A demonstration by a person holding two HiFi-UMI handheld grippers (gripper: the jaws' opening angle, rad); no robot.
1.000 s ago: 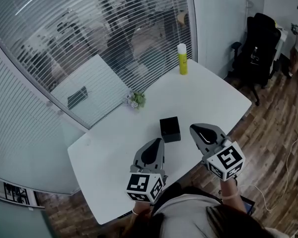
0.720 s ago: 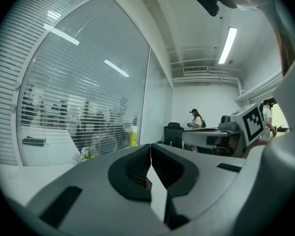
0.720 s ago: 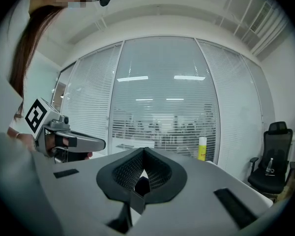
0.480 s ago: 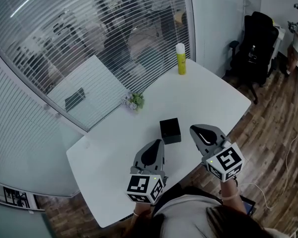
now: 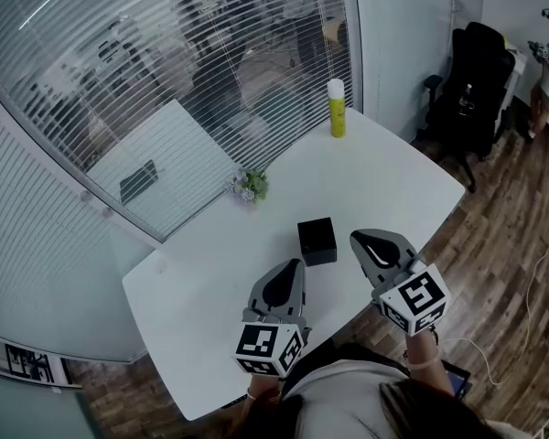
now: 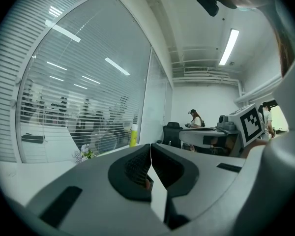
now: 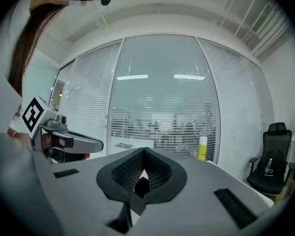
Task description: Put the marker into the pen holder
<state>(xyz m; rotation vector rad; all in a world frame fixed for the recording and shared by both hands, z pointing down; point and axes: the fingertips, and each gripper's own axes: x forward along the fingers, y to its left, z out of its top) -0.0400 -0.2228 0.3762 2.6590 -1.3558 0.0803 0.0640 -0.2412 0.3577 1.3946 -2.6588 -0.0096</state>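
One marker is wanted here. Where is it?

Nowhere that I can make out. The white counter (image 5: 384,172) shows none lying on it. A small reddish bit (image 6: 147,183) sits low in the hollow behind the left gripper's jaw tips, but I cannot tell what it is.

And the pen holder?

The pen holder (image 5: 317,241) is a black cube, upright near the counter's front edge, just beyond both grippers. I can't see inside it.

How do the grippers stand?

The left gripper (image 6: 150,146) has its jaw tips pressed together, with nothing caught at the tips. The right gripper (image 7: 144,150) is closed too, with the holder's dark shape showing through the hollow behind its tips.

If the marker turns up, how will it handle?

Light and stiff, I'd judge, with a smooth round barrel that may roll or slip. I'd take it across the upper barrel, so the lower end goes into the holder first.

Anything else about?

A yellow bottle (image 5: 336,110) stands at the far edge and a little plant (image 5: 250,185) by the glass, both well apart from the holder.
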